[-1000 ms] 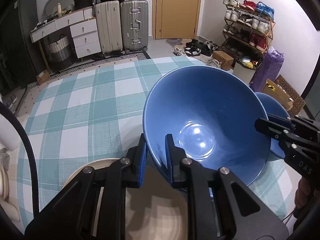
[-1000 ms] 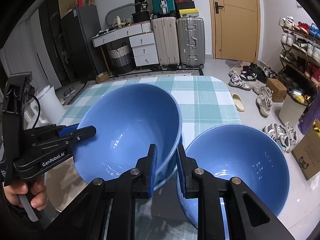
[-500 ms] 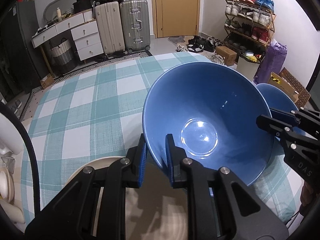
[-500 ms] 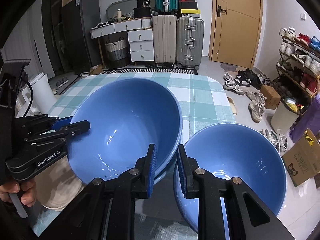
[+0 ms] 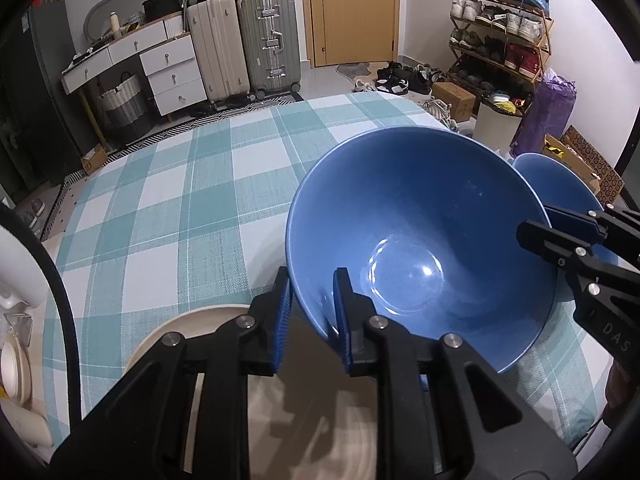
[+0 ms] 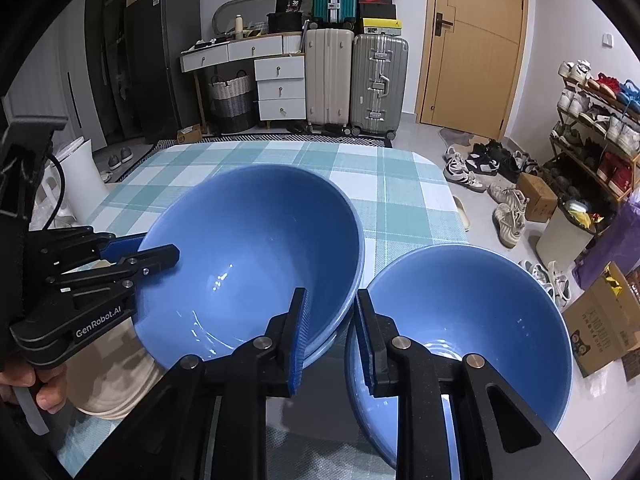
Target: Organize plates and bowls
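Observation:
A large blue bowl (image 5: 420,216) sits tilted inside a lower blue bowl (image 6: 334,344) whose rim shows beneath it. My left gripper (image 5: 311,280) is shut on the near left rim, one finger outside and one inside, and its jaws are opening. Across the bowl, my right gripper (image 6: 330,296) is shut on the right rim, with its left finger inside and its right finger outside. Each gripper also appears in the other view: the left gripper (image 6: 156,250) and the right gripper (image 5: 536,222). Another blue bowl (image 6: 460,320) stands just right of it.
A stack of beige plates (image 6: 108,380) lies under my left gripper on the checked tablecloth (image 5: 180,200). White dishes (image 5: 16,360) sit at the table's left edge. A hand (image 6: 44,392) holds the left gripper. Shoes, boxes and suitcases stand on the floor beyond.
The fingers of both grippers stand slightly wider around the bowl's rim. The bowl and both hands stay about where they were.

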Demonstrator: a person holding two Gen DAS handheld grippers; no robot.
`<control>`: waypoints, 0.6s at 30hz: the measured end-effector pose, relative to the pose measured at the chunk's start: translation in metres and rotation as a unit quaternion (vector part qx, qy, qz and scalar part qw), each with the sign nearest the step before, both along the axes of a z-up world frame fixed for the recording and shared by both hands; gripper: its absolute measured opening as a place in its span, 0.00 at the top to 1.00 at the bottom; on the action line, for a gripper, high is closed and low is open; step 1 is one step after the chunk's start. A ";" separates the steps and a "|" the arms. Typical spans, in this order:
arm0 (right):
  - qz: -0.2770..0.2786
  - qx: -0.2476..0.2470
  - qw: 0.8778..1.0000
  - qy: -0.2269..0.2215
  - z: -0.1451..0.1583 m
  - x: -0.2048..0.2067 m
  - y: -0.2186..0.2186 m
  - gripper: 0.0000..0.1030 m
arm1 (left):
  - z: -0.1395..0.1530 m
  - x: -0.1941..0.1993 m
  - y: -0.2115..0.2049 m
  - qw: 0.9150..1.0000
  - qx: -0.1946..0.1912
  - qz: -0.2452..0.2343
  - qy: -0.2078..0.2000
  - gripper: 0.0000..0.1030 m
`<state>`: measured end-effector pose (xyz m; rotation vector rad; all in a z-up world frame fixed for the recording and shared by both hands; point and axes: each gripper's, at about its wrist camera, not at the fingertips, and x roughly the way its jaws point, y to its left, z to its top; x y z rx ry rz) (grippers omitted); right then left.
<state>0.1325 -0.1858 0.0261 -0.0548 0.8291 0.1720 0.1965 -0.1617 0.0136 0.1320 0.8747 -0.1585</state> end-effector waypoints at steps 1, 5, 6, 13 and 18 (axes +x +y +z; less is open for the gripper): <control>-0.001 0.001 1.000 0.000 0.001 0.000 -0.002 0.78 | 0.000 0.001 0.000 1.000 0.001 0.000 0.000 0.83; -0.002 -0.002 1.000 0.003 -0.001 0.002 -0.002 0.77 | -0.001 0.002 0.002 1.000 -0.006 -0.004 0.006 0.79; -0.003 -0.004 1.000 0.001 -0.001 0.002 -0.002 0.77 | -0.002 0.003 0.004 1.000 -0.015 -0.006 0.011 0.77; -0.011 0.011 1.000 -0.009 0.006 -0.001 -0.015 0.63 | 0.002 0.000 0.009 0.999 -0.044 -0.007 0.025 0.50; -0.035 0.034 0.998 -0.034 0.018 -0.010 -0.030 0.43 | 0.012 -0.010 0.014 0.998 -0.063 0.000 0.010 0.19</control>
